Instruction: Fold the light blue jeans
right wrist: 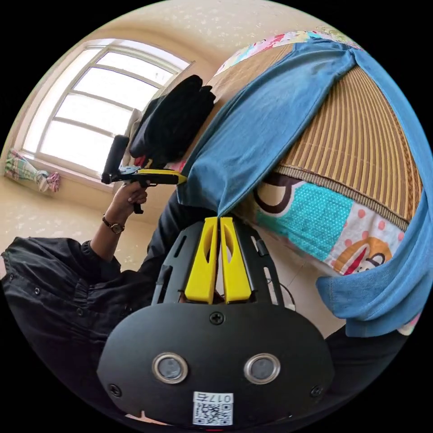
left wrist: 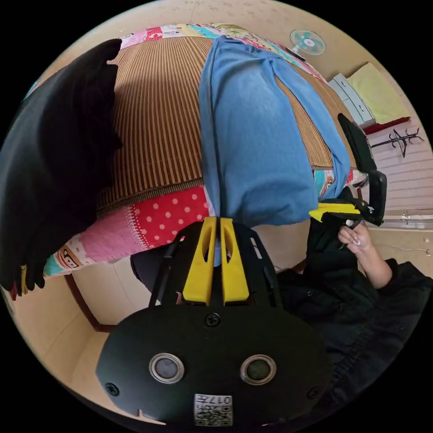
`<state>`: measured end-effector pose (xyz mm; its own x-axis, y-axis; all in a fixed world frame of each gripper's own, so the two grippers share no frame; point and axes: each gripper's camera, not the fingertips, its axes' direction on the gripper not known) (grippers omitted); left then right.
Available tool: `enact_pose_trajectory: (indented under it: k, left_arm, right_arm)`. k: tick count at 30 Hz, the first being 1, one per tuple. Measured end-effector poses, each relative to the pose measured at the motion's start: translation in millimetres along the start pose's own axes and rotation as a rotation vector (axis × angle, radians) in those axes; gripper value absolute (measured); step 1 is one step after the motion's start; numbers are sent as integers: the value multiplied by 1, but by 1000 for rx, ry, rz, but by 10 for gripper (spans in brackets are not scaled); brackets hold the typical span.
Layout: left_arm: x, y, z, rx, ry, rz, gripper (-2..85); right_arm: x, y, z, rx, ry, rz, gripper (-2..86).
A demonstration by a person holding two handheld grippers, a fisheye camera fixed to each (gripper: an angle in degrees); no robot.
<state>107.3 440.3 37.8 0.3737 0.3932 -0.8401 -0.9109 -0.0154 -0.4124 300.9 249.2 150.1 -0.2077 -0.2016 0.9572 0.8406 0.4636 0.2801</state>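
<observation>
Light blue jeans (left wrist: 257, 149): on striped mat (left wrist: 158, 135), long axis running away from grippers | left gripper (left wrist: 219, 222): clamped on hem corner | right gripper (right wrist: 218, 221): clamped on opposite corner.

Two grippers are counted: the left gripper (left wrist: 218, 221), seen from its own camera, and the right gripper (right wrist: 219, 220), seen from its own; each is fitted with two yellow jaws. One pair of light blue jeans (left wrist: 257, 149) is seen, with two legs spread apart. One striped brown mat (left wrist: 158, 122) is laid on one patterned quilt (left wrist: 153, 225). One pile of black clothing (left wrist: 54, 171) is counted. In the left gripper view, one electric fan (left wrist: 307, 41), one coat stand (left wrist: 399, 139) and one drawer cabinet (left wrist: 354, 101) are found. One window (right wrist: 101, 103) and one wristwatch (right wrist: 114, 225) are counted in the right gripper view.
</observation>
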Motion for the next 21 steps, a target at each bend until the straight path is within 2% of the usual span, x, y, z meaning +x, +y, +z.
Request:
enact_pose_trajectory:
  k: [2, 5, 7, 10, 11, 13, 18, 21]
  left_arm:
    - [0, 17, 8, -50, 33, 28, 16]
    - [-19, 45, 21, -33, 76, -92, 48]
    - [-37, 68, 19, 58, 101, -247, 91]
    - [-30, 87, -1, 246, 128, -315, 100]
    - [-23, 86, -4, 276, 151, -291, 100]
    - [18, 60, -2, 300, 271, -96, 101]
    - [135, -15, 43, 158, 484, 284, 99]
    - [194, -56, 78, 84, 410, 383, 97]
  right_arm:
    - [-10, 11, -11, -63, -52, -59, 16]
    - [-9, 39, -30, -111, -82, -38, 25]
    - [5, 64, -57, -62, -85, 24, 34]
    - [31, 95, -110, 92, -49, 140, 38]
    - [36, 102, -122, 130, -36, 160, 37]
    - [58, 127, -163, 259, 52, 256, 36]
    - [85, 162, -214, 373, 112, 416, 29]
    - [79, 181, -232, 442, 70, 405, 25]
